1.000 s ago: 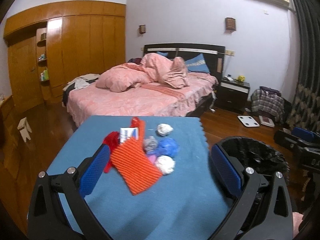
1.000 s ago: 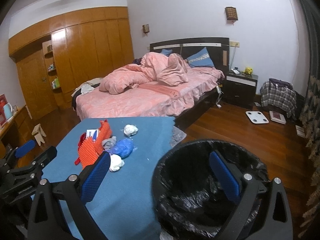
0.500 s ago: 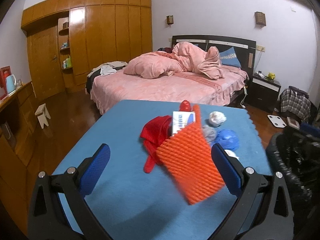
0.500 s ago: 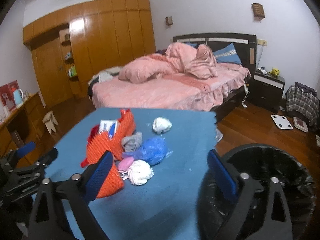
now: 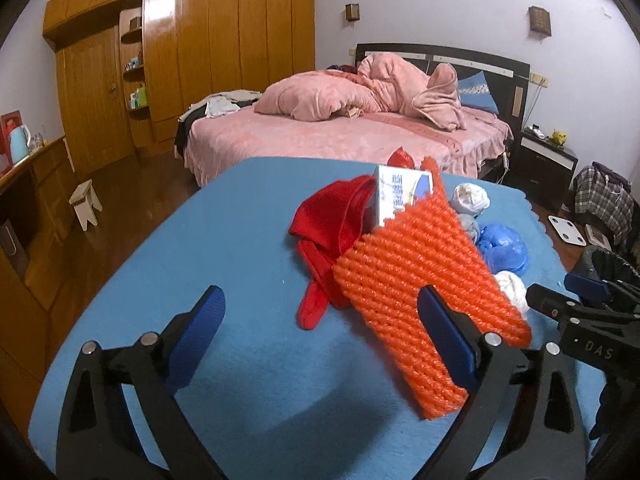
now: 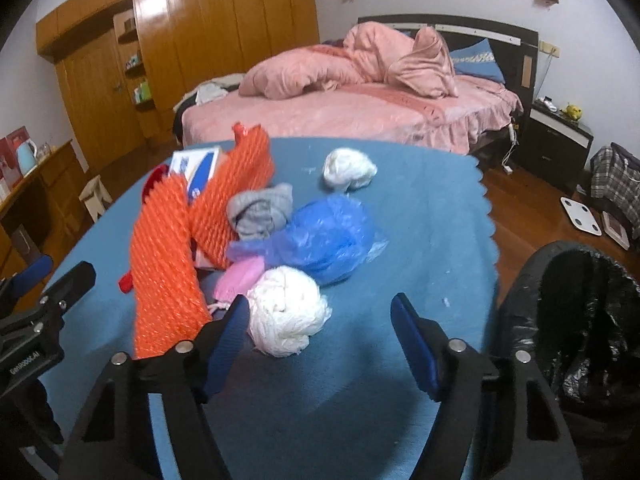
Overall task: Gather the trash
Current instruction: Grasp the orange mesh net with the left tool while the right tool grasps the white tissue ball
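The right gripper stands wide, its blue-padded jaws holding nothing, and the crumpled white paper ball lies just ahead of it, close against the inner face of its left finger rather than centred in the gap. Judging from this, a small shift to the left would bring the ball between the pads, and the right hand is the nearer one for it. Beyond the ball sit a scrunched blue plastic bag, a grey rag and a second white wad farther off. To the right of these tongs, off the edge of the blue table cloth, gapes the black-lined waste bin.

The left gripper is likewise wide and empty. The orange foam netting sleeve lies ahead and to its right, long axis running away from the tongs, its near end crossing the right finger. A red cloth and a white-and-blue carton sit past it.
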A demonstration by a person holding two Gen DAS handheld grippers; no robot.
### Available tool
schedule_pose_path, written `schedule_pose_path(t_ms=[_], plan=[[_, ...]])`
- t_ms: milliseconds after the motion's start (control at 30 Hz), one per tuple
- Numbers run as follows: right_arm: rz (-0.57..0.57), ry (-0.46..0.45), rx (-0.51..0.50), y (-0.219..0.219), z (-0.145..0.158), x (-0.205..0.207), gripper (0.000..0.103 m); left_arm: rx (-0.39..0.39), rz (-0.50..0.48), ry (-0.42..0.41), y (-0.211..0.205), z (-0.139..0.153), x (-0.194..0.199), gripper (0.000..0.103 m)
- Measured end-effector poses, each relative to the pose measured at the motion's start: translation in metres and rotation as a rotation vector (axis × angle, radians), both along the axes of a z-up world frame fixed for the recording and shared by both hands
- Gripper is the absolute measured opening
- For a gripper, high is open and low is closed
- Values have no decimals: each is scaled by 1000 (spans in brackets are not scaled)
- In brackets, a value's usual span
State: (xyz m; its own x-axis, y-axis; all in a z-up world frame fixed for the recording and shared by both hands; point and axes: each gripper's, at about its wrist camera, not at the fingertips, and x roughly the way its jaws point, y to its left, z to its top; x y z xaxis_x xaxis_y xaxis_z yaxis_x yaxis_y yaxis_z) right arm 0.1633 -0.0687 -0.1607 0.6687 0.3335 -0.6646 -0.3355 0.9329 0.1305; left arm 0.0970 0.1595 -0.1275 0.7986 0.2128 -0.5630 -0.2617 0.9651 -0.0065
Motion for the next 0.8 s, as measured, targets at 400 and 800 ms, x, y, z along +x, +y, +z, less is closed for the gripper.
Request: schedule_pose_path(t_ms=[400,800], plan=[[88,61,-17,19,-24,8,31,-29,-18,67,0,-22,14,81],[56,16,-23,13,-17,5,25,-63,-92,84,-22,-27,22,84]])
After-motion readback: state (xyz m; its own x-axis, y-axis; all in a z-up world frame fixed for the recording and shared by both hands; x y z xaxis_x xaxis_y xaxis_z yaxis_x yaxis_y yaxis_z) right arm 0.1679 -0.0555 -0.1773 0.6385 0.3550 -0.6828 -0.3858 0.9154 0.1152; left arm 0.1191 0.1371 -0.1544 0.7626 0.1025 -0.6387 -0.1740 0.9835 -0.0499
